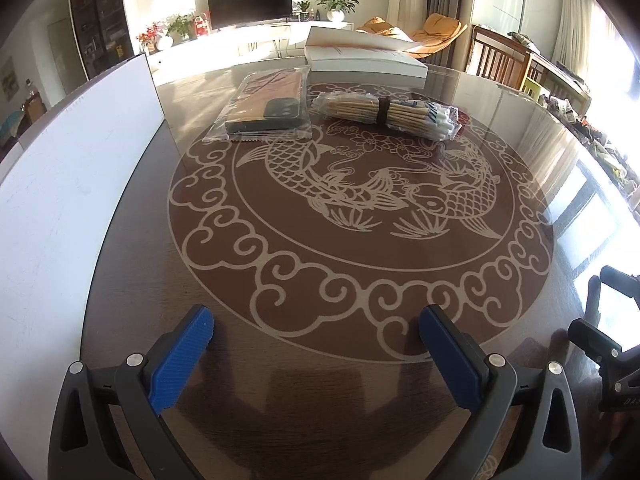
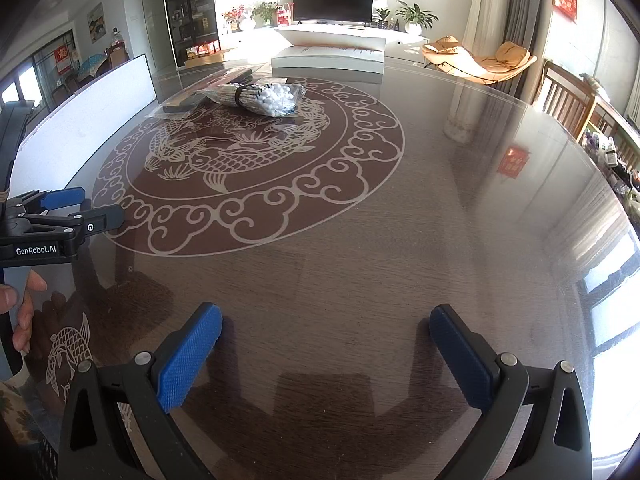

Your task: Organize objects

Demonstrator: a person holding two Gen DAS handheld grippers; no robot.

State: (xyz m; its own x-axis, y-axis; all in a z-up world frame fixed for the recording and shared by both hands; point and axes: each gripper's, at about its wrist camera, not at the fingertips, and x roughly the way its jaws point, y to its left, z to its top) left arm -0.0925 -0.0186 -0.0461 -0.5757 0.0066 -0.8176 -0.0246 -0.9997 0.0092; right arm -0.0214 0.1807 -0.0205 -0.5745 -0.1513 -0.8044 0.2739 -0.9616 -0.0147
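A round dark wood-grain table with a pale carp-and-cloud motif under glass (image 1: 400, 380) fills both views. At its far edge, upper centre of the left wrist frame, sits an open flat white box (image 1: 364, 60); a white board (image 1: 80, 160) stands along the left side. In front of the box lie a clear plastic bag holding a brown and black phone case (image 1: 266, 106) and, just beside it to the right, a clear bag of wooden-stick cotton swabs bound with a dark band (image 1: 386, 114).

The swabs' long axis runs left to right across the left view. Both bags lie straight ahead of the left gripper (image 1: 316, 356), well apart from it, and up-left of the right gripper (image 2: 326, 354), so the left looks nearer. Both grippers hang over bare table, jaws spread wide and holding nothing.

In the right view, the left gripper's body reads "GenRobot.AI".
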